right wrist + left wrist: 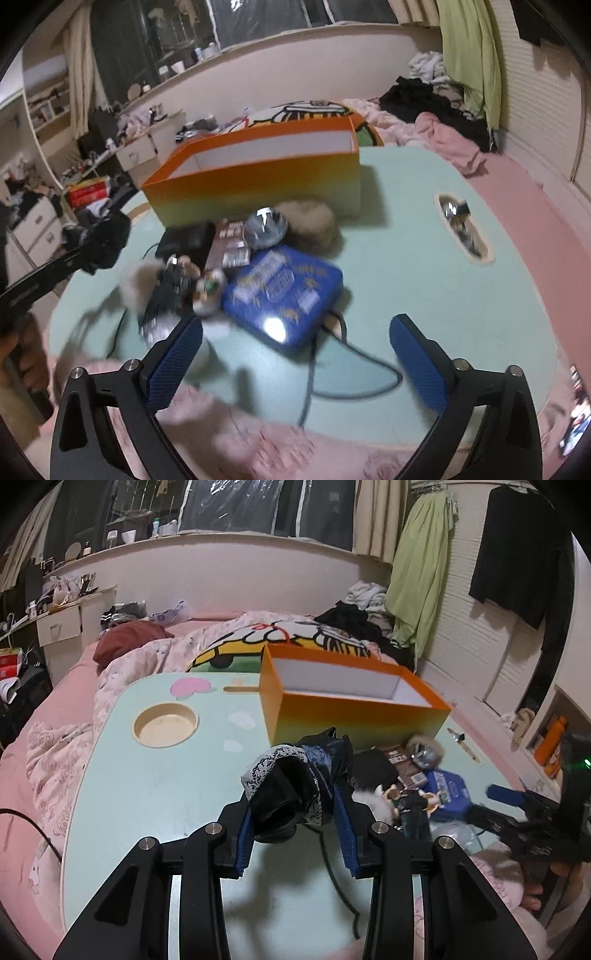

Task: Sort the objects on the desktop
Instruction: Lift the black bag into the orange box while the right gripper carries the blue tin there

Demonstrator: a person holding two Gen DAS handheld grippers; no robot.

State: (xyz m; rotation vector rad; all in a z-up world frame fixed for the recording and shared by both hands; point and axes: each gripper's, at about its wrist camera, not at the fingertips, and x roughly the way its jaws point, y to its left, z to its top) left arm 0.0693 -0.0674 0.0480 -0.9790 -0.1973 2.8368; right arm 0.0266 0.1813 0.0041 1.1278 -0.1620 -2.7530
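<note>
left wrist view: left gripper [295, 805] jaws clenched on a bunched dark fabric pouch [291, 786], lifted above the mint worktop [147, 786], before the orange box [351, 709]. it looks soft, light, floppy; best pinched mid-bundle. right gripper [295, 350] jaws released, empty.

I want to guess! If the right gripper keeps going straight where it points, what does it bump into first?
Probably the blue box: it lies on the table straight ahead of the open right gripper, nearer than the orange box. The blur makes depth uncertain.
</note>
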